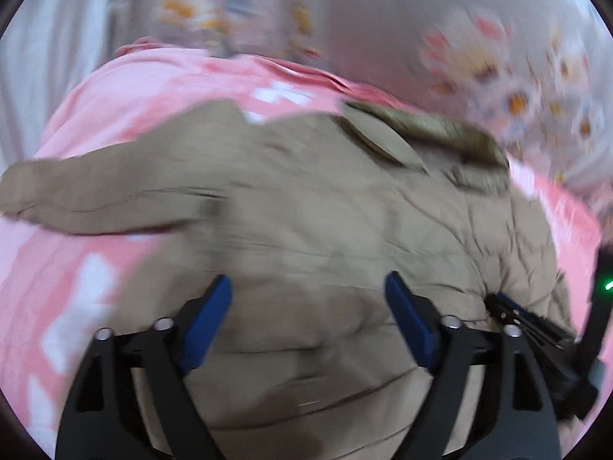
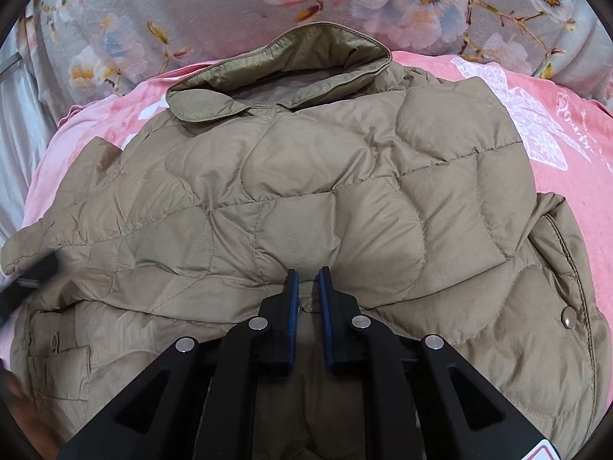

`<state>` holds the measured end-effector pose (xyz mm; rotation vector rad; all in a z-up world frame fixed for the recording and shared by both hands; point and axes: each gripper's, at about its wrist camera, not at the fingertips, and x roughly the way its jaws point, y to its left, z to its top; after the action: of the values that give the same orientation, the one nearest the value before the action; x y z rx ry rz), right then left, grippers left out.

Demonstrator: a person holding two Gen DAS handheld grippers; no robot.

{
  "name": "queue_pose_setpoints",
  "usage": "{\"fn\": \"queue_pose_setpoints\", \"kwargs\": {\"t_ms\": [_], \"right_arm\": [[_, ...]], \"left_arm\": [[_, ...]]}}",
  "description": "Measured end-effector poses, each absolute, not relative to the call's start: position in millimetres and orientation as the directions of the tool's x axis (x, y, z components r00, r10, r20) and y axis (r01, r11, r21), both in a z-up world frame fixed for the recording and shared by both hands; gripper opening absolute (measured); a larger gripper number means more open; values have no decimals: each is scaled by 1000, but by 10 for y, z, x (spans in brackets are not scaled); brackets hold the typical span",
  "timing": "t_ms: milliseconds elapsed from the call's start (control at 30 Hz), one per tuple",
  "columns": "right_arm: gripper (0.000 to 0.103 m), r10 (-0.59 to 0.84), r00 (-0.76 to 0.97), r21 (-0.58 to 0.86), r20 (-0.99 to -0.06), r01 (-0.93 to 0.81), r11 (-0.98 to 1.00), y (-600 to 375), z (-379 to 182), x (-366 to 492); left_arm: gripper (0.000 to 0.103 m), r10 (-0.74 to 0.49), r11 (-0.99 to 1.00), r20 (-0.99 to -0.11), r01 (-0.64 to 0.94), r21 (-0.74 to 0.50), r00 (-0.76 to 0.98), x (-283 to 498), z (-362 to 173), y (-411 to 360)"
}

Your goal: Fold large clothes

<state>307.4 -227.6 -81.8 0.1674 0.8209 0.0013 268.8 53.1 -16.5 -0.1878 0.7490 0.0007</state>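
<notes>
Tan jacket (image 2: pixel 291 199) pinched by right fingers (image 2: pixel 293 291); left fingers (image 1: pixel 212 318) wide, empty.

pretty cozy setup, a pink sheet (image 2: pixel 567 176) with white prints, and a grey floral blanket (image 2: pixel 214 4) bunched behind it

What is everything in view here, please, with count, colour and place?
jacket: one, tan, quilted, lying on the pink sheet, collar at the far end.
sheet: one, pink with white print, under the jacket.
blanket: one, grey with flowers, beyond the sheet.
left gripper: one, black with blue fingers, wide open above the jacket, nothing between them.
right gripper: one, black with blue fingers, nearly closed at a fold of the jacket's near edge.
</notes>
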Motion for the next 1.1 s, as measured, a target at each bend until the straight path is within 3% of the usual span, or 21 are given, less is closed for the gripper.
{"fn": "queue_pose_setpoints", "kwargs": {"t_ms": [100,200,267,433,533,600,667,700,767,867,967,1100], "right_arm": [[13,67,684,153,-727,66,986,-2279,-783,3048],[34,4,706,117,-708,113,987,-2225,-625,2811],[42,15,736,128,-677,99,987,-2154,-492,2576],[58,29,760,121,-650,66,991,-1942,-318,2047],[59,38,753,122,-657,56,991,-1871,-344,1849],[59,30,749,117,-662,64,991,-1853,-379,1746],[59,8,747,100,-664,78,992,-1832,-425,1658],[59,0,745,96,-667,86,992,-1828,-451,1631],[59,-3,737,102,-675,97,990,-1840,-503,1586],[59,4,737,123,-676,107,987,-1845,-520,1495],[59,-1,738,130,-675,120,984,-1841,-517,1385],[59,-7,746,121,-666,118,986,-1803,-500,1227]], "left_arm": [[94,37,965,-672,-201,-168,740,2611,1,1324],[94,164,918,-704,-368,-147,691,2664,3,2225],[94,221,862,-749,-484,-150,625,2758,-104,2883],[93,153,738,-795,-604,-303,586,2878,-376,3829],[93,64,700,-796,-596,-394,602,3003,-510,4029],[80,-19,673,-790,-577,-463,613,3088,-603,4097],[53,-24,681,-779,-561,-471,626,3128,-570,4049],[46,-30,702,-777,-541,-464,628,3172,-511,3979],[20,-1,740,-773,-520,-428,634,3191,-371,3831],[10,-31,801,-713,-409,-437,701,3209,56,3514],[7,-84,851,-650,-285,-440,755,3196,530,3085],[7,-151,938,-570,-66,-341,808,3075,1232,2064]]}}
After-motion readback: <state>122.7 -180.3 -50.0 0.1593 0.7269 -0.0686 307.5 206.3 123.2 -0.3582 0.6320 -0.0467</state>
